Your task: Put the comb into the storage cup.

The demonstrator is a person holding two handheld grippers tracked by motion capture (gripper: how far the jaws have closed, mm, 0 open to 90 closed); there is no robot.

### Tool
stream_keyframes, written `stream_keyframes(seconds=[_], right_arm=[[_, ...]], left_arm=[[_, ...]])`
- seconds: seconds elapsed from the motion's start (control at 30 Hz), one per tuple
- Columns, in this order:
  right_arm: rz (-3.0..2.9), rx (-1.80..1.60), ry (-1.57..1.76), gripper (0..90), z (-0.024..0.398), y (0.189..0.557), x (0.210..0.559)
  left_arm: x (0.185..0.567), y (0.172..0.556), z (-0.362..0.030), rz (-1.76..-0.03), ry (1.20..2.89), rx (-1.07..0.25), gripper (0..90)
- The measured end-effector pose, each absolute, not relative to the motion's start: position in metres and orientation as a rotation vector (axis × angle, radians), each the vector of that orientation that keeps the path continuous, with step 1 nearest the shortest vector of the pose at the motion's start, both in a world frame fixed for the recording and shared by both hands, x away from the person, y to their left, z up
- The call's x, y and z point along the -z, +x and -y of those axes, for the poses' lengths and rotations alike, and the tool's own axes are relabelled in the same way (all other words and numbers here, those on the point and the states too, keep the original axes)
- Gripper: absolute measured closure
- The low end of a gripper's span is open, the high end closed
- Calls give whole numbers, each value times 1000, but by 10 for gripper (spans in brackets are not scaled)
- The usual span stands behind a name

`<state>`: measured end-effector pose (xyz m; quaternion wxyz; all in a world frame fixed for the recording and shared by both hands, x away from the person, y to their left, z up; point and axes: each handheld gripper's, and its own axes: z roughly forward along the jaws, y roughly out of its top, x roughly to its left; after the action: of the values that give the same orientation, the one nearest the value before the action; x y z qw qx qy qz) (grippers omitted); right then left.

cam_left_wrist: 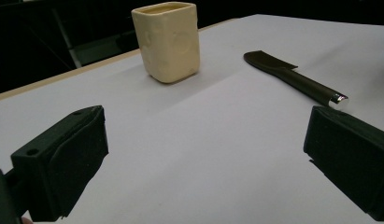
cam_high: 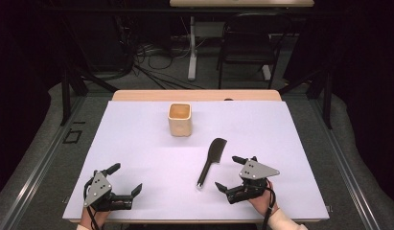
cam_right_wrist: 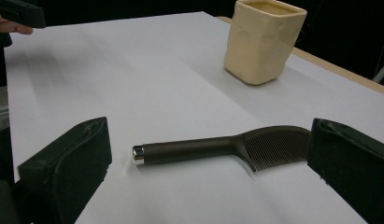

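A cream square cup (cam_high: pixel 179 119) stands upright at the far middle of the white table top (cam_high: pixel 137 139). In front of it and slightly right lies a dark comb (cam_high: pixel 211 160), its silver-capped handle end pointing toward me. My right gripper (cam_high: pixel 227 171) is open just right of that handle, not touching it. In the right gripper view the comb (cam_right_wrist: pixel 217 147) lies flat on the table ahead of the wide-apart jaws, with the cup (cam_right_wrist: pixel 264 39) beyond. My left gripper (cam_high: pixel 126 178) is open near the front left, holding nothing; its view shows the cup (cam_left_wrist: pixel 168 42) and comb (cam_left_wrist: pixel 292 77) farther off.
A bare wooden strip (cam_high: pixel 194 95) runs along the table's far edge. Beyond it on the floor are a black chair (cam_high: pixel 247 48), a white desk leg (cam_high: pixel 191 48) and loose cables (cam_high: pixel 151 62). Black stand legs (cam_high: pixel 70 81) flank the table.
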<state>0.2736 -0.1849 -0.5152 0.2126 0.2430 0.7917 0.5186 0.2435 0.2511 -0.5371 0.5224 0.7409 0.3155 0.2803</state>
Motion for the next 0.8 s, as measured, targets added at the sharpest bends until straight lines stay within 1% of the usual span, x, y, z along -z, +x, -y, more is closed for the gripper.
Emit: stream_keyframes(seconds=[0.8], right_arm=[[-2316,-1403,650,0,156,291,523]], left_arm=[[538,244,-252,-761,1788,-669,0]])
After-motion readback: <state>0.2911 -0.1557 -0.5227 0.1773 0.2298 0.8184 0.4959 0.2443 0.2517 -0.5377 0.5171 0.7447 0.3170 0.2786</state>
